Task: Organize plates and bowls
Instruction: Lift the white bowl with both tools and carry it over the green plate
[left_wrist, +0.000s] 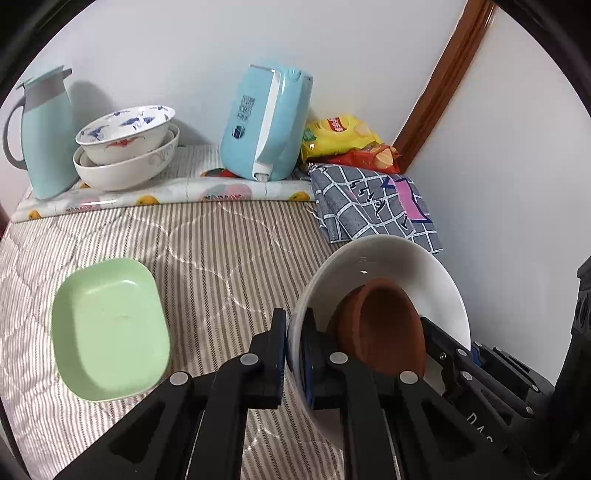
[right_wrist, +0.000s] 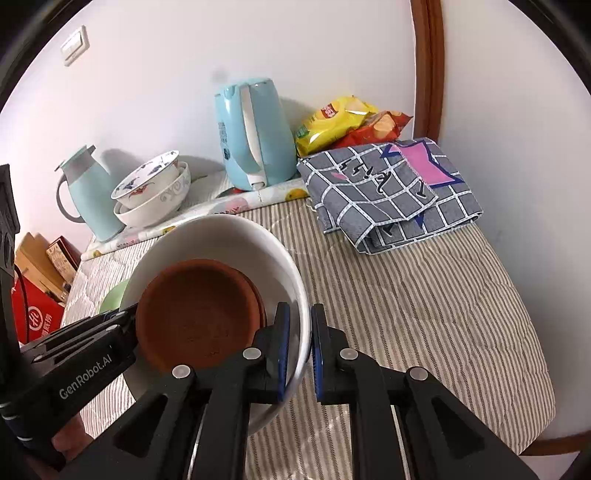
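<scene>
Currently, the left gripper (left_wrist: 294, 345) and right gripper (right_wrist: 300, 345) each clamp opposite rims of the white bowl (right_wrist: 236, 236). A brown dish (right_wrist: 195, 314) sits inside it, above the striped table cover (right_wrist: 424, 314).

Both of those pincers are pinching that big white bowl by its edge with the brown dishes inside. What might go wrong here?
The white bowl is held only by thin rim pinches from the left gripper and right gripper, so it might slip. It looks tilted, so the brown dishes could slide out. Unequal pulls by the two hands could twist it free above the striped cover.
</scene>
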